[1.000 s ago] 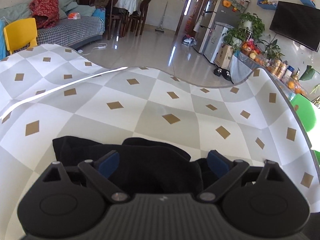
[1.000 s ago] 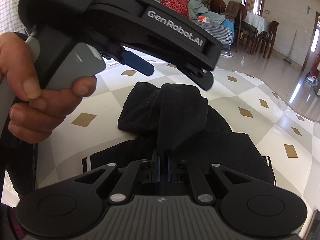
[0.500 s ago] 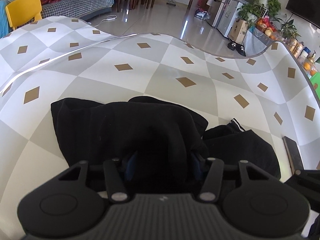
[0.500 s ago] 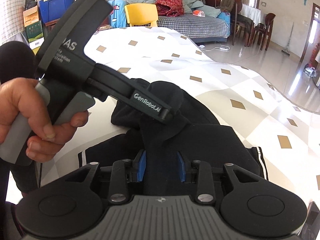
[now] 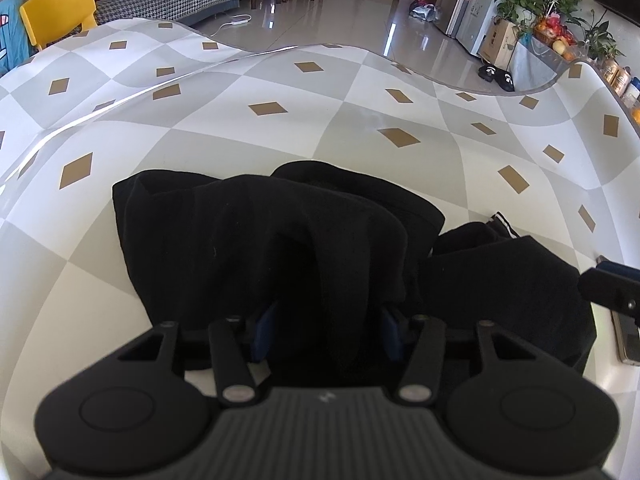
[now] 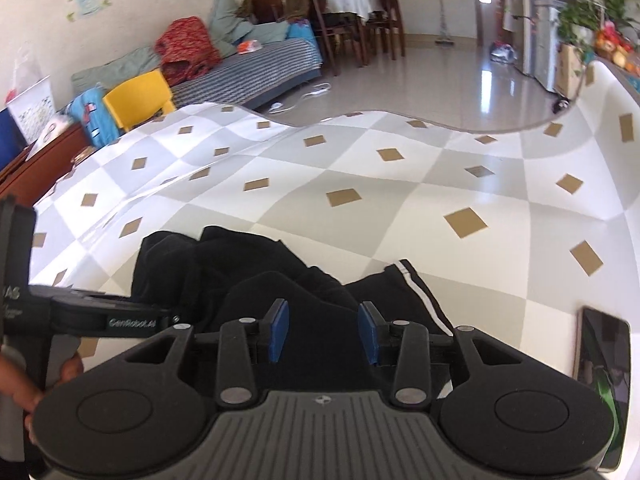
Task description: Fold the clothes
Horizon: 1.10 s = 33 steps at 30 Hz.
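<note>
I see the black garment (image 5: 280,240) on the table (image 5: 360,128); left gripper (image 5: 326,332) spread around a fold, right gripper (image 6: 322,332) released above it.

Both cameras are riding low and close over the checked table (image 5: 280,128), looking forward along their fingers toward the far room. The two views are sharing the black garment (image 5: 260,240) (image 6: 240,264), the yellow chair (image 5: 56,8) (image 6: 138,96) and the phone (image 6: 600,364).
</note>
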Each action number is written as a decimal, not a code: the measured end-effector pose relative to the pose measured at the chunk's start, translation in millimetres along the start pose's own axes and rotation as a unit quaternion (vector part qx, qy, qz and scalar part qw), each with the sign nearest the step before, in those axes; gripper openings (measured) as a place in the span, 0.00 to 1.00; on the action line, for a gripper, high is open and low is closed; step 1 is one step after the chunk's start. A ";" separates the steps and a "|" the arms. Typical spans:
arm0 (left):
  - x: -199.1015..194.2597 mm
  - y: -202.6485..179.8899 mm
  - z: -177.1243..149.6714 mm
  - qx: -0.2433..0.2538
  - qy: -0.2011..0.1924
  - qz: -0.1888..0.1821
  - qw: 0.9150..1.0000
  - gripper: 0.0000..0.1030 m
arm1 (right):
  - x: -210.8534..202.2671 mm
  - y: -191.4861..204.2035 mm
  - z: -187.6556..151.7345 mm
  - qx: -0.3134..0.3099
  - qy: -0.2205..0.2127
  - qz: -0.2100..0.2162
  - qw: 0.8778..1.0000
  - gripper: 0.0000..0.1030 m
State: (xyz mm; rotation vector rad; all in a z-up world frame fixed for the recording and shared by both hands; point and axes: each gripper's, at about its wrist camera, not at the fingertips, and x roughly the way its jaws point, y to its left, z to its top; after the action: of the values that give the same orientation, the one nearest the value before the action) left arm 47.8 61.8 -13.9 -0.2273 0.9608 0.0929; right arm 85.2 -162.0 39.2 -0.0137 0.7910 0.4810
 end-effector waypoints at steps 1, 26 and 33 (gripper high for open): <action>1.1 -0.6 -1.5 0.002 0.002 0.002 1.000 0.48 | 2.1 -4.5 1.0 0.014 0.000 -0.006 1.000 0.37; 9.8 -6.5 -18.1 0.033 0.007 0.019 0.999 0.50 | 82.4 -12.6 -12.3 0.060 0.074 0.015 0.995 0.42; 10.9 -10.1 -19.9 0.035 0.004 0.024 0.999 0.50 | 88.6 -8.4 -14.2 0.046 0.077 0.005 0.996 0.28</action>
State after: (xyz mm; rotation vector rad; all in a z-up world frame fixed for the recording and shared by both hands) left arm 39.9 47.1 -32.3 -0.1409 0.9757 0.1016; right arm 132.3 -135.8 -33.1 0.0389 0.9639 0.4567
